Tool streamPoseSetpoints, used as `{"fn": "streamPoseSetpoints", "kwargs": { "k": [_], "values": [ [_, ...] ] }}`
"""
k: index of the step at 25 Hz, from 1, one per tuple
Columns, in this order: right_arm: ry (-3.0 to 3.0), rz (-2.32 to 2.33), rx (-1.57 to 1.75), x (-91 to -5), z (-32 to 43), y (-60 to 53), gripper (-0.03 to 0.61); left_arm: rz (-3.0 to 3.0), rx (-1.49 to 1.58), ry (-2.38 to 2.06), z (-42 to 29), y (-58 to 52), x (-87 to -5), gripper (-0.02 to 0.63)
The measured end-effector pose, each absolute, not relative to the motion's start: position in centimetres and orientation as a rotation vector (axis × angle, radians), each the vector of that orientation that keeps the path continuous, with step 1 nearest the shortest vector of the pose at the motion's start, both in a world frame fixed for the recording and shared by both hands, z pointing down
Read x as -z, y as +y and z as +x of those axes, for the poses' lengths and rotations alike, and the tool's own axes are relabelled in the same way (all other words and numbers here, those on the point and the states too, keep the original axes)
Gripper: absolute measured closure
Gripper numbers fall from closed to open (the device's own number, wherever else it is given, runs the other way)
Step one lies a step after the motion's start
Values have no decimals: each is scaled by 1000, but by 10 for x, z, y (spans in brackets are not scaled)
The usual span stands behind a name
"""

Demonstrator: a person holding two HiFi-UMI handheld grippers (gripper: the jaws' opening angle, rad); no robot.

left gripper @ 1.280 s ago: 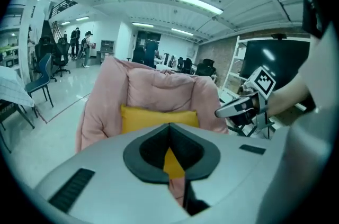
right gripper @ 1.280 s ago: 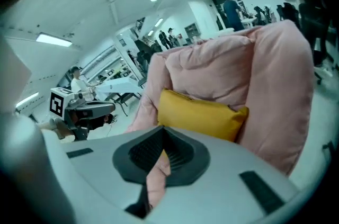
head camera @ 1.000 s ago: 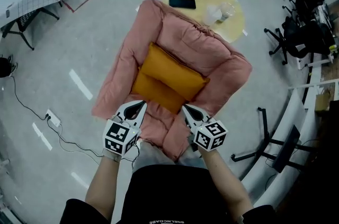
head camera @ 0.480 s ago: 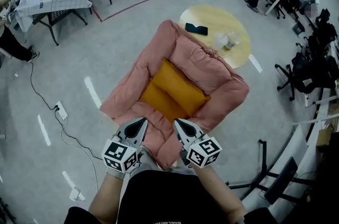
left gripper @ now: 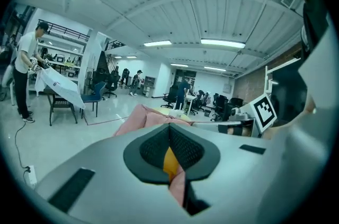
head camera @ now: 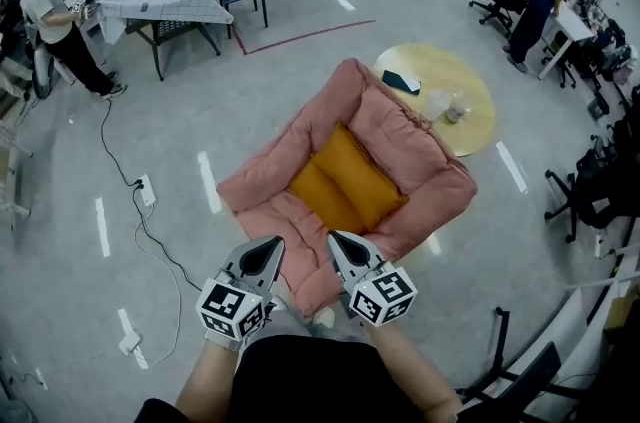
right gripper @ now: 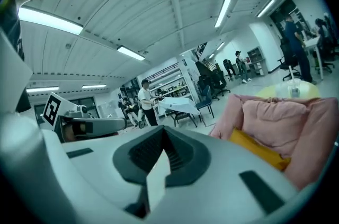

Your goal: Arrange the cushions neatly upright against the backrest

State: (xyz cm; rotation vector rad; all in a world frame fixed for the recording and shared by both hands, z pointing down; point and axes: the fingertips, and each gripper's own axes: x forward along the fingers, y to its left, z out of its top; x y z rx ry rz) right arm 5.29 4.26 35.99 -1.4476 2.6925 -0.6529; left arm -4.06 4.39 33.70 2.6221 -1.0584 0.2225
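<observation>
Out on the open lab floor, the orange cushions (head camera: 352, 179) lean on the backrest of the pink armchair (head camera: 400, 126), so I hold left gripper (head camera: 270, 249) and right gripper (head camera: 338, 243) closed on nothing, short of it.

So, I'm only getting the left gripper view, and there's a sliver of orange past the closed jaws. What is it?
Observer: Two orange cushions, one behind the other, in the seat of a pink armchair.
Operator: Is the other hand holding one of them?
Observer: No. The right hand-held gripper is shut, with nothing between its jaws.
Operator: Anything behind the chair?
Observer: A round yellow table, with a dark flat object and a clear cup on it.
</observation>
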Motion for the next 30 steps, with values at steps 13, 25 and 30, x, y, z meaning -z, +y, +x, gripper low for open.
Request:
{"fn": "streamPoseSetpoints", "kwargs": {
  "k": [13,25,30],
  "values": [
    [2750,-1414,451,-300,15,60,571,2676,-114,-1084,-78,59,-290,601],
    [2800,-1445,401,-299,-16,57,572,2691,-71,-1058,-104,59,-285,601],
    [2799,-1461,419,-299,-18,52,572,2711,-88,-1082,-105,56,-284,601]
  ]
}}
